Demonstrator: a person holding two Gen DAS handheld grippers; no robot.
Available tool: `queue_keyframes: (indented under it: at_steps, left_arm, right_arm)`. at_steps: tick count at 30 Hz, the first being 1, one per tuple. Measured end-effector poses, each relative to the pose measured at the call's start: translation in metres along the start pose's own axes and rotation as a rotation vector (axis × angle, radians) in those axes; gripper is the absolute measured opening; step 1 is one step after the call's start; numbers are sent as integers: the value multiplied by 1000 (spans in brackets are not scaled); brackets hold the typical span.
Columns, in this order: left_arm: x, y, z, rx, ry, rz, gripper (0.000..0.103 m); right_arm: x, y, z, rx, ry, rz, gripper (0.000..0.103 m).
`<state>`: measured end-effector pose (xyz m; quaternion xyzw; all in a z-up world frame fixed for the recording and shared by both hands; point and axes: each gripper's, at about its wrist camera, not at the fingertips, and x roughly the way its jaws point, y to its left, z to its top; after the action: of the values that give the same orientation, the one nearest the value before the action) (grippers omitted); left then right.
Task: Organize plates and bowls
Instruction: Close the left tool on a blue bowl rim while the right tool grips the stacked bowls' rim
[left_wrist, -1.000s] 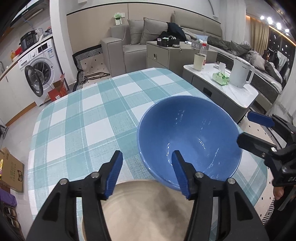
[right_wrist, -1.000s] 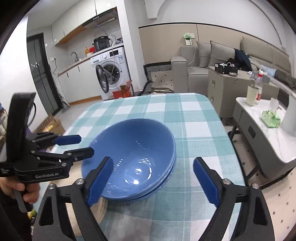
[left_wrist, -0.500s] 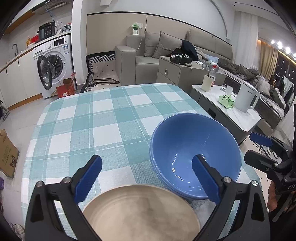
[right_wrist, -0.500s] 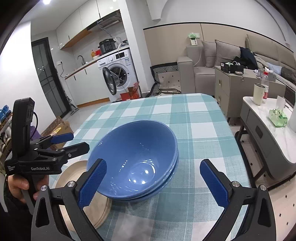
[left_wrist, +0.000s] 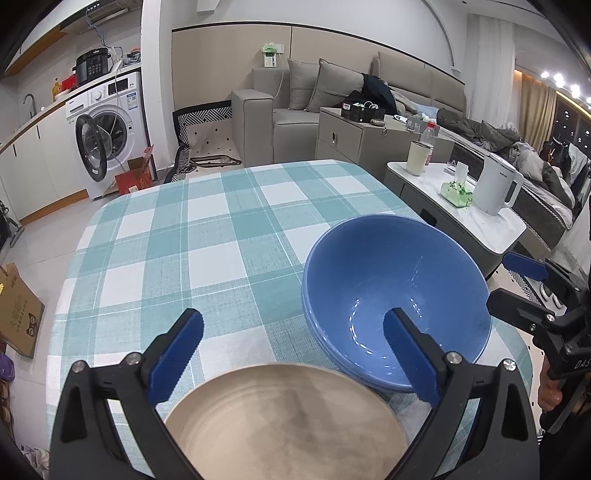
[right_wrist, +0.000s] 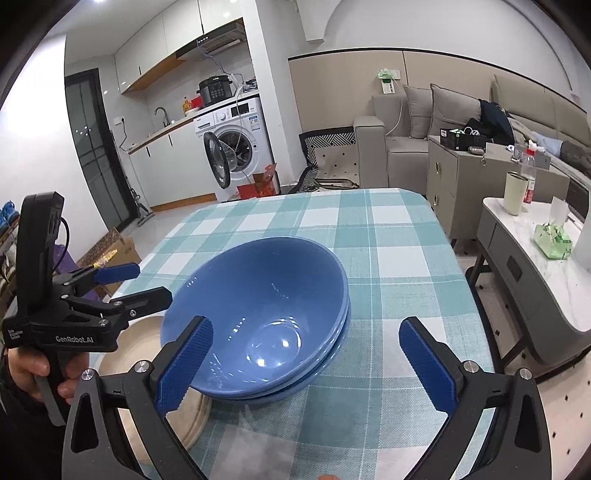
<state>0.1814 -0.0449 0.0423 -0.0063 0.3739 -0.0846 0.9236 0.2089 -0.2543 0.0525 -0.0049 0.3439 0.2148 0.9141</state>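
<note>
The two blue bowls (right_wrist: 258, 317) sit nested near the right edge of the table (left_wrist: 207, 229), just beside the beige plate (left_wrist: 284, 424) at its near edge. The left gripper (left_wrist: 291, 354) and right gripper (right_wrist: 303, 365) both hover with jaws wide and empty. I judge the stack settled; any lift should rise straight, since the far half of the table offers the free room.

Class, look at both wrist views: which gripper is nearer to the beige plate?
Left. The left gripper hovers open right above the plate, its fingers straddling the far rim. The right gripper is open around the stacked blue bowls, beside the plate.
</note>
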Motion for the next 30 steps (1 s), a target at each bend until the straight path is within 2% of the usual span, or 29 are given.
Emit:
queue_keyframes:
  at_steps: [21,30]
  left_arm:
    - [19,-3,-6,-35,42,-34,99]
    - [28,-7,-8,-31,61,-37,99]
  right_arm:
    - [19,-14,-6,111,42,44,103]
    - [33,-16,-11,149,93,100,102]
